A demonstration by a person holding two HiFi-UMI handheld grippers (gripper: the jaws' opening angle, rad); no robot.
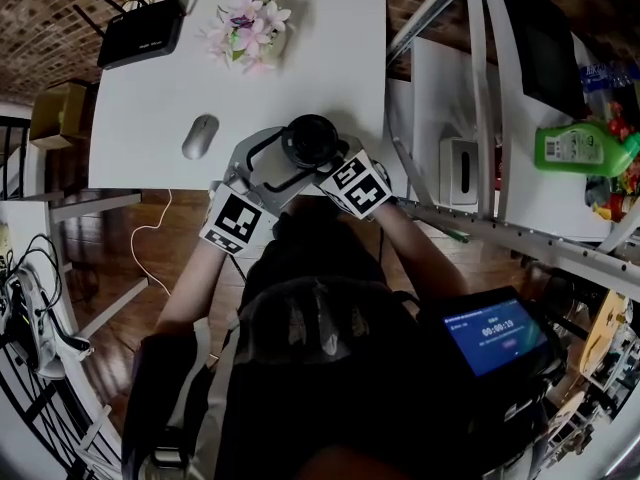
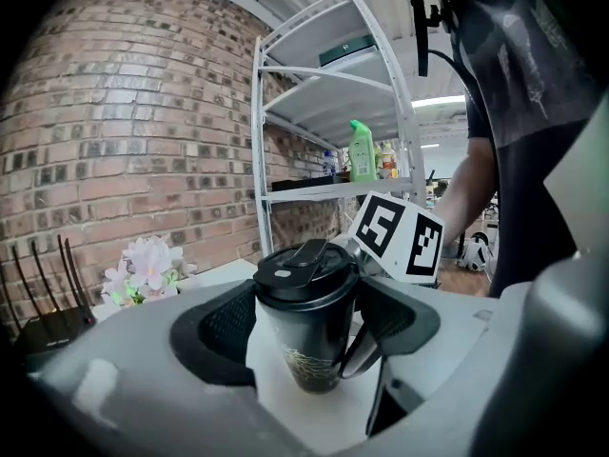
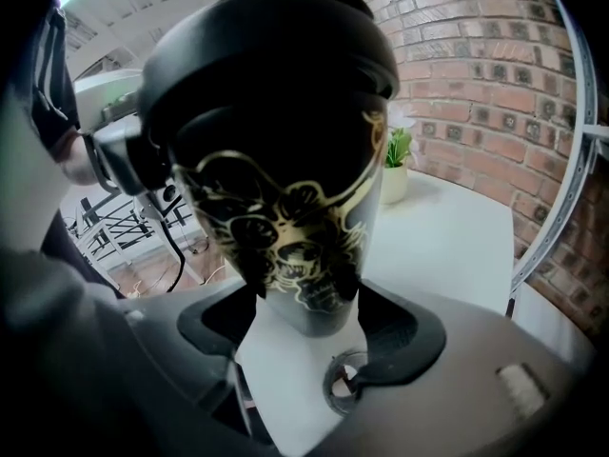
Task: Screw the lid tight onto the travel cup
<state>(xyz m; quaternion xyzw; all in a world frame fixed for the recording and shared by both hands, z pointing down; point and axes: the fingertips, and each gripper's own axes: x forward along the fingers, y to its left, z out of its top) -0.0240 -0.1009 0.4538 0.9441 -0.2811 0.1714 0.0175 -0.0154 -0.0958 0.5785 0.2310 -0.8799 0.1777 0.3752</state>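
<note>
A black travel cup (image 1: 311,140) with a gold pattern stands near the front edge of the white table (image 1: 300,58). Its black lid (image 2: 304,267), with a flip tab, sits on top of it. My left gripper (image 2: 306,336) is shut on the cup's body below the lid, and a strap loop (image 2: 362,346) hangs by its right jaw. From the other side my right gripper (image 3: 303,298) is shut on the cup's lower body (image 3: 285,217). In the head view the left gripper (image 1: 290,158) and the right gripper (image 1: 328,156) meet at the cup. The right gripper's marker cube (image 2: 400,236) shows behind the cup.
On the table stand a grey mouse (image 1: 200,136), a pot of pink flowers (image 1: 248,23) and a black router (image 1: 140,33) at the back. A metal shelf rack (image 1: 480,88) with a green bottle (image 1: 580,148) is on the right. A lit screen (image 1: 495,340) sits low right.
</note>
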